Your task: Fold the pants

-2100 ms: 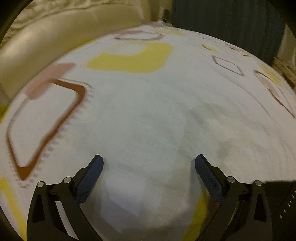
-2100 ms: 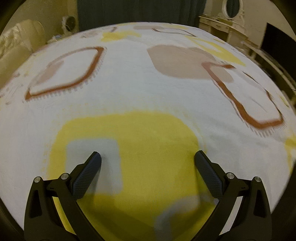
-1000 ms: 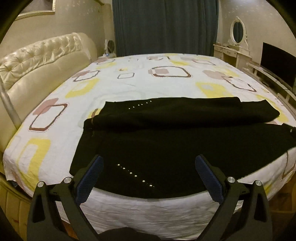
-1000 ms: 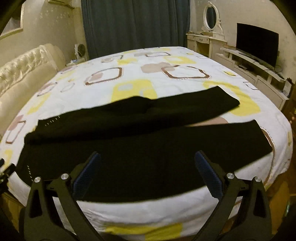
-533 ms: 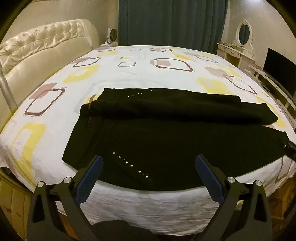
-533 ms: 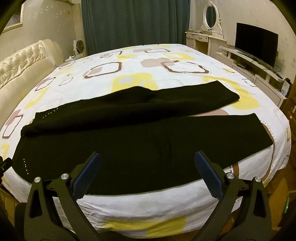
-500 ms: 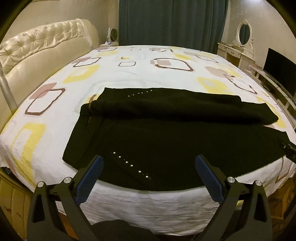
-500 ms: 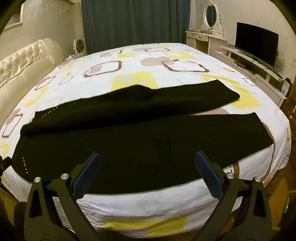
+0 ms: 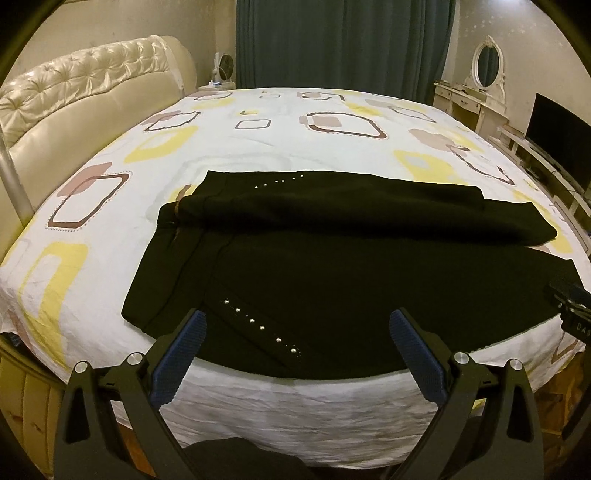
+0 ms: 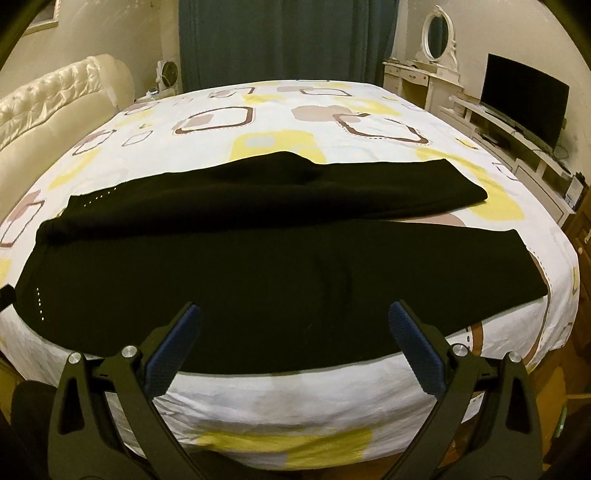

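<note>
Black pants (image 9: pixel 332 266) unmoved on bed (image 9: pixel 258 147); both viewpoints barely shifted.

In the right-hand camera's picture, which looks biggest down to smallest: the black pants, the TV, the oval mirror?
1. black pants, by far the largest.
2. TV.
3. oval mirror, smallest.
The pants lie much nearer the camera, so that gap is exaggerated.

Blk pants (image 10: pixel 258 273) flat on bed (image 10: pixel 295 402); R gripper (image 10: pixel 295 325) fingers apart, prob. empty.
</note>
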Tool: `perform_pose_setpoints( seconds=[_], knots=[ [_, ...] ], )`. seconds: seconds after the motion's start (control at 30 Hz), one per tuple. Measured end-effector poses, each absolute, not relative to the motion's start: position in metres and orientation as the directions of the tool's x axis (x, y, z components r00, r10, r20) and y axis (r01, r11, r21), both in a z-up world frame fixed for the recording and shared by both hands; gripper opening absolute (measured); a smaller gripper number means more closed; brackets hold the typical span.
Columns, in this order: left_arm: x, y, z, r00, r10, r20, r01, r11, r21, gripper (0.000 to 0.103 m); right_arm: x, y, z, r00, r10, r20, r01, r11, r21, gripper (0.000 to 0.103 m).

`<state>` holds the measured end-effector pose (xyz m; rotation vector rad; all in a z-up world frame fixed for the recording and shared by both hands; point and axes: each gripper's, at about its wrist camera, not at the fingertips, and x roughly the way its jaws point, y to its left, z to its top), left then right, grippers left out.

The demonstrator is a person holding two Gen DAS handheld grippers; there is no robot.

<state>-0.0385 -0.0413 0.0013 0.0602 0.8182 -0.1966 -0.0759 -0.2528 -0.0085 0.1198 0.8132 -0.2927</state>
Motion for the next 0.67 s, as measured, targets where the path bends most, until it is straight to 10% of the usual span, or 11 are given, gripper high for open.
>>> perform_pose_setpoints(
  seconds=[0.67],
  knots=[
    [-0.0394, -0.0387, 0.0035, 0.661, -0.17, -0.73, 0.189, 0.98, -0.057, 0.099, -0.0787, -0.2543, -0.0092, 0.655, -0.207, -0.727, 0.318, 0.948, 0.017, 0.101]
  ],
)
